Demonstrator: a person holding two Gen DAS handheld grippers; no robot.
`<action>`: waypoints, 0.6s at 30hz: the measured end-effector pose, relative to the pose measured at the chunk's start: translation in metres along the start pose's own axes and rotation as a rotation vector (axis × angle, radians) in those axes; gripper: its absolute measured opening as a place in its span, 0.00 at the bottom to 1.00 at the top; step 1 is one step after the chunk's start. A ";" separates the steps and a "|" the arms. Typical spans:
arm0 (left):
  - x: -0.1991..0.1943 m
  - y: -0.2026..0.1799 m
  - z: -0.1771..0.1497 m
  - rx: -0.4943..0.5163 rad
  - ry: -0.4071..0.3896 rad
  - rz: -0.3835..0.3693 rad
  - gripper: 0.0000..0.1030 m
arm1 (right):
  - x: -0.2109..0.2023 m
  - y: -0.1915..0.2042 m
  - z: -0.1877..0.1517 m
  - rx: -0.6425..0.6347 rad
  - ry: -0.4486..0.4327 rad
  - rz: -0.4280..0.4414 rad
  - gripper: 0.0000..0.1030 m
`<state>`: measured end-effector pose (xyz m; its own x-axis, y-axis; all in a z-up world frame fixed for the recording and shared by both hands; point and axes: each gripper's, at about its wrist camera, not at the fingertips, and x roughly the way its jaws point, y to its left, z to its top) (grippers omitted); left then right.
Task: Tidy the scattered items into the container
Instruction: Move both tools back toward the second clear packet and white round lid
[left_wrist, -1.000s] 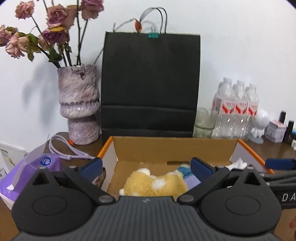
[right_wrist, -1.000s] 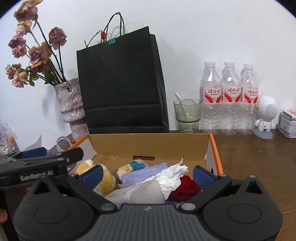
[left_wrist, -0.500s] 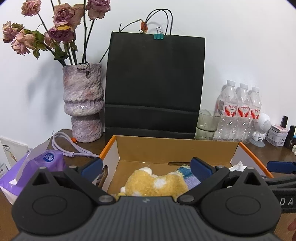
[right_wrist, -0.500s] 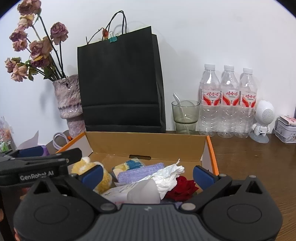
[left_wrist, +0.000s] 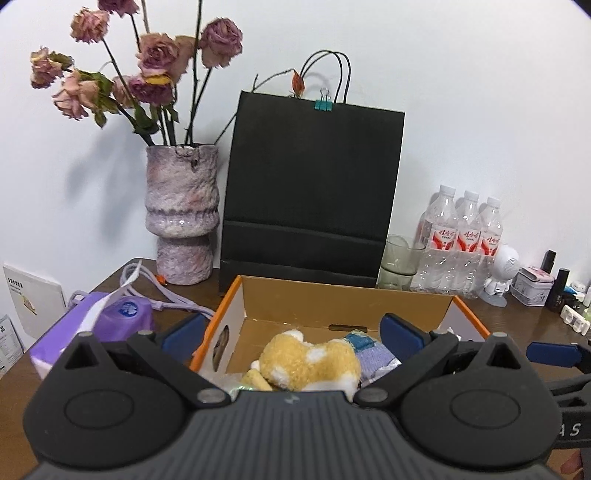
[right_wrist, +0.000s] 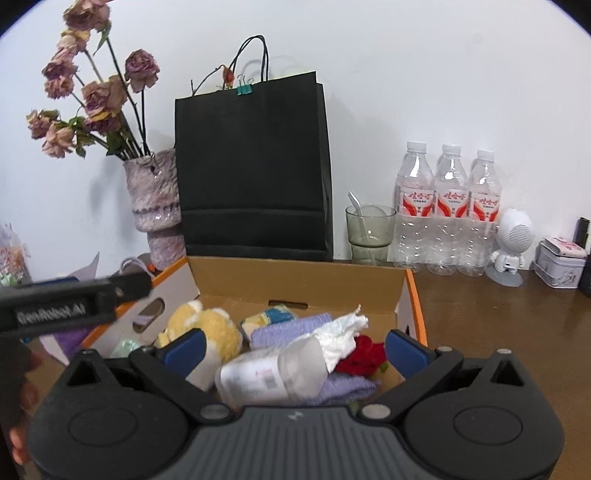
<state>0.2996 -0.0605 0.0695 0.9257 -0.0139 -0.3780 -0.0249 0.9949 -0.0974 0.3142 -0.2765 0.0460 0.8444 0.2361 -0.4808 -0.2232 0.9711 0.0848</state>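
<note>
Your cardboard box (right_wrist: 295, 273) sits on the table (right_wrist: 498, 321) in front of the black paper bag (right_wrist: 251, 166), and it already holds the lot: the yellow plush toy (right_wrist: 207, 328) at 9 o'clock inside it, the lilac cloth (right_wrist: 291, 328) across the middle, the crumpled white tissue (right_wrist: 343, 332) and the red fabric rose (right_wrist: 364, 356) toward 3 o'clock, and the white bottle (right_wrist: 273, 373) lying on its side at the near edge. Both of your grippers have risen and drawn back over the past second, so the box now sits lower in each view. Your left gripper (left_wrist: 291, 332) is spread wide above the plush toy with nothing between its fingers. Your right gripper (right_wrist: 295, 345) is equally wide and empty above the bottle. That suggests the last drop is done. At 9 o'clock outside the box, the purple tissue pack (left_wrist: 99, 325) and the lilac cord (left_wrist: 162, 291) lie on the table near the vase (left_wrist: 181, 214). I cannot tell whether they count as scattered items. If they do, your left gripper is the closer one. The water bottles (right_wrist: 447, 206) and glass (right_wrist: 369, 229) at 2 o'clock look like fixtures.
</note>
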 end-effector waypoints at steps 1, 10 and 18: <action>-0.004 0.002 -0.001 -0.004 0.004 0.002 1.00 | -0.006 0.001 -0.001 0.001 -0.001 0.001 1.00; -0.042 0.013 -0.016 0.014 0.015 0.018 1.00 | -0.054 0.009 -0.015 -0.039 -0.008 -0.014 1.00; -0.055 0.032 -0.041 0.029 0.079 0.052 1.00 | -0.075 0.003 -0.045 -0.070 0.043 -0.043 1.00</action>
<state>0.2318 -0.0316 0.0491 0.8907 0.0312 -0.4536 -0.0601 0.9970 -0.0493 0.2285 -0.2933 0.0429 0.8324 0.1909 -0.5203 -0.2220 0.9750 0.0025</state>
